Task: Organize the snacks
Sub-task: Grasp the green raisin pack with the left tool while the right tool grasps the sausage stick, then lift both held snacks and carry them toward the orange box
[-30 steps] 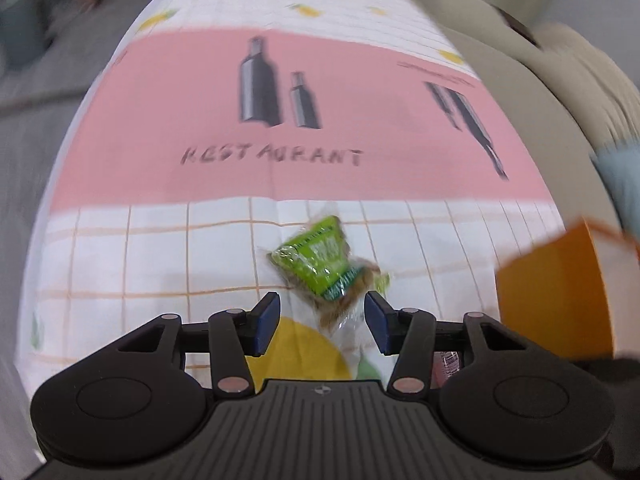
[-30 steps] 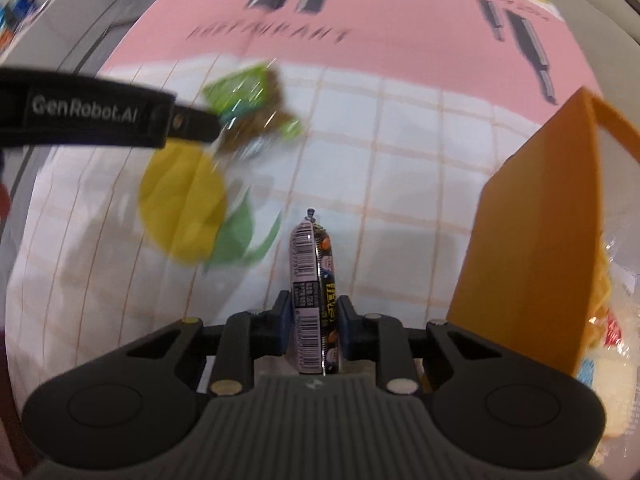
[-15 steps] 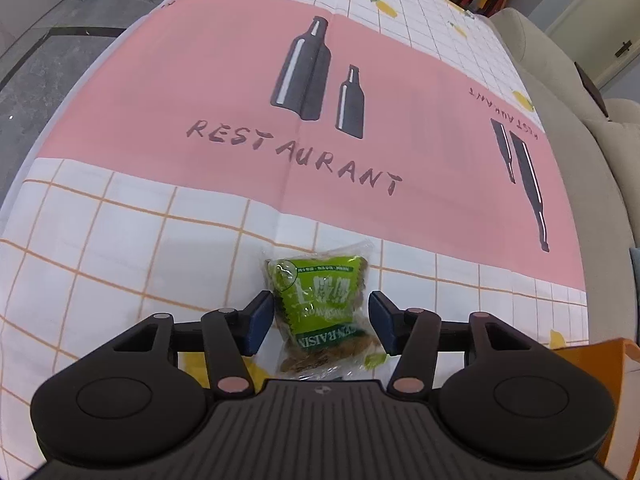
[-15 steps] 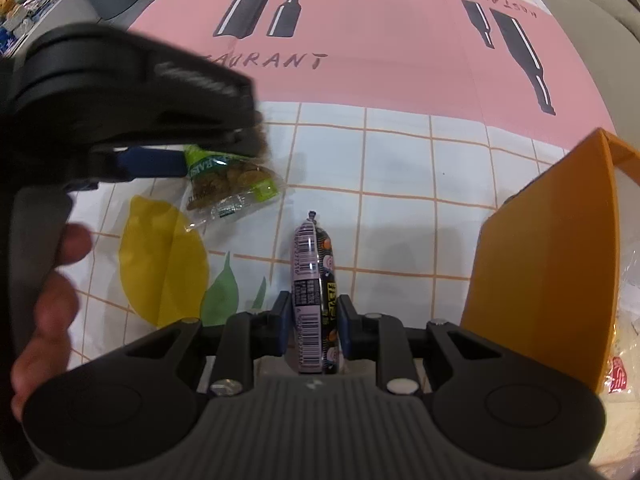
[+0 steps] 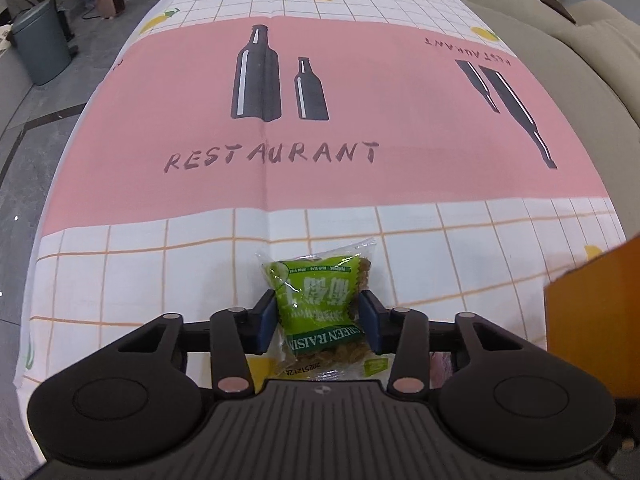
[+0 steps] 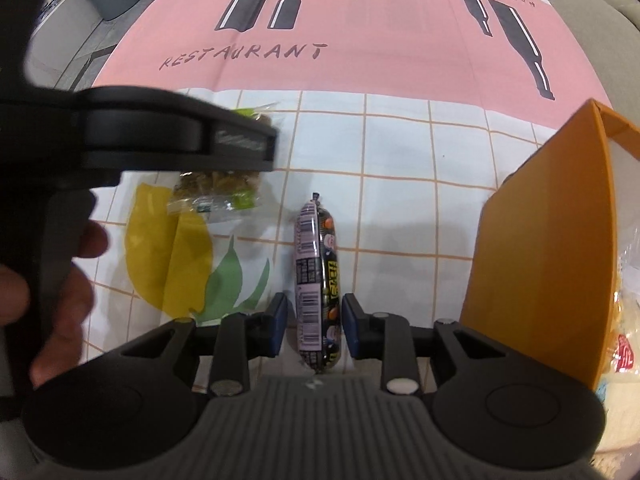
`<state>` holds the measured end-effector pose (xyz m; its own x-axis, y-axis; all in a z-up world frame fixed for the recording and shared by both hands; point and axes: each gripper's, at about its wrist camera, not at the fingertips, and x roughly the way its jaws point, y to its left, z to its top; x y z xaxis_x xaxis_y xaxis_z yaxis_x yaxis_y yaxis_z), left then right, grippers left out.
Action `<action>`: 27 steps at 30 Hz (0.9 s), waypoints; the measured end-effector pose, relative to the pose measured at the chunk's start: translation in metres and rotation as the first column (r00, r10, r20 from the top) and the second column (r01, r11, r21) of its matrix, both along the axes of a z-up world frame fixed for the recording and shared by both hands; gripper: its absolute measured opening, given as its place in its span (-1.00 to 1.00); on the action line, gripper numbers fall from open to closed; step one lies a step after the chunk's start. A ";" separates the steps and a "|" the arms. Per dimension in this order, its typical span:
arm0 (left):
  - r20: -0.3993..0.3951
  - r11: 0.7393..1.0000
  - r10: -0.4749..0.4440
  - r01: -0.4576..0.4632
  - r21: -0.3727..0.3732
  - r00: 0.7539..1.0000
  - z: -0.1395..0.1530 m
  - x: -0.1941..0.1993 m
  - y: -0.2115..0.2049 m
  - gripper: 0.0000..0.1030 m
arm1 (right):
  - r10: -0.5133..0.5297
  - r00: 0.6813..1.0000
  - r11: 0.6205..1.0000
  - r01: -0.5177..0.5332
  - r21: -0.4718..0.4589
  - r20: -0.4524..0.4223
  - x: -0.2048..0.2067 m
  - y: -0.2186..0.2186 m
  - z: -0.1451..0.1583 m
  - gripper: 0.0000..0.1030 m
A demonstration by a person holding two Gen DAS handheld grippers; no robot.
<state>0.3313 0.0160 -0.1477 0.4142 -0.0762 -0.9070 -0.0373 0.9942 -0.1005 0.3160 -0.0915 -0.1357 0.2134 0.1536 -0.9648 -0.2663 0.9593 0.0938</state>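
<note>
A green raisin packet (image 5: 320, 304) lies on the tablecloth between the jaws of my left gripper (image 5: 318, 320), whose pads touch both its sides. In the right wrist view the packet (image 6: 216, 190) shows partly hidden under the left gripper's body. A dark sausage stick (image 6: 318, 276) lies lengthwise on the cloth between the jaws of my right gripper (image 6: 314, 326). The right jaws stand slightly apart from the sausage, with gaps on both sides. An orange box (image 6: 536, 248) stands to the right, with packets inside.
The table has a pink and white checked cloth (image 5: 320, 168) printed with bottles and "RESTAURANT". The orange box also shows at the right edge of the left wrist view (image 5: 596, 304). A sofa (image 5: 592, 48) runs along the table's right side. A grey bin (image 5: 40, 44) stands on the floor far left.
My left gripper moved forward around the raisin packet and closed its jaws onto it. My right gripper's jaws opened slightly off the sausage, which now lies on the cloth.
</note>
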 end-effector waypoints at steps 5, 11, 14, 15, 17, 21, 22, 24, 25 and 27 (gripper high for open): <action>0.002 0.999 -0.035 0.035 0.009 0.999 0.006 -0.020 0.011 -0.23 | -0.018 1.000 1.000 0.018 -0.004 0.012 0.001 -0.002 -0.003 -0.60; -0.031 0.999 -0.028 0.027 -0.047 0.999 0.010 -0.062 0.033 -0.30 | -0.086 0.996 0.994 0.087 0.064 -0.027 -0.010 -0.011 -0.004 -0.61; -0.049 0.997 -0.011 0.008 -0.079 0.999 0.013 -0.084 0.042 -0.34 | -0.098 0.995 0.992 0.099 0.079 -0.020 -0.026 -0.010 0.000 -0.61; -0.053 0.996 -0.007 0.002 -0.085 0.999 0.014 -0.092 0.044 -0.35 | -0.105 0.994 0.991 0.106 0.084 -0.014 -0.033 -0.009 0.002 -0.61; -0.056 0.995 0.006 -0.012 -0.099 0.998 0.015 -0.108 0.048 -0.38 | -0.121 0.993 0.987 0.122 0.106 -0.009 -0.050 -0.007 0.006 -0.61; -0.058 0.989 0.027 -0.036 -0.144 0.998 0.022 -0.143 0.052 -0.41 | -0.160 0.987 0.974 0.159 0.159 -0.011 -0.088 -0.009 0.011 -0.61; -0.053 0.987 0.030 -0.038 -0.153 0.998 0.025 -0.152 0.052 -0.41 | -0.164 0.986 0.972 0.164 0.168 -0.011 -0.097 -0.009 0.013 -0.61; -0.041 0.985 0.034 -0.040 -0.170 0.999 0.033 -0.168 0.051 -0.43 | -0.170 0.985 0.968 0.168 0.186 -0.003 -0.120 -0.010 0.018 -0.61; -0.034 0.983 0.035 -0.041 -0.179 0.999 0.038 -0.177 0.050 -0.43 | -0.172 0.985 0.967 0.168 0.193 0.005 -0.129 -0.010 0.021 -0.61; -0.019 0.979 0.039 -0.042 -0.198 0.999 0.047 -0.191 0.049 -0.43 | -0.166 0.986 0.968 0.156 0.198 0.030 -0.149 -0.011 0.029 -0.61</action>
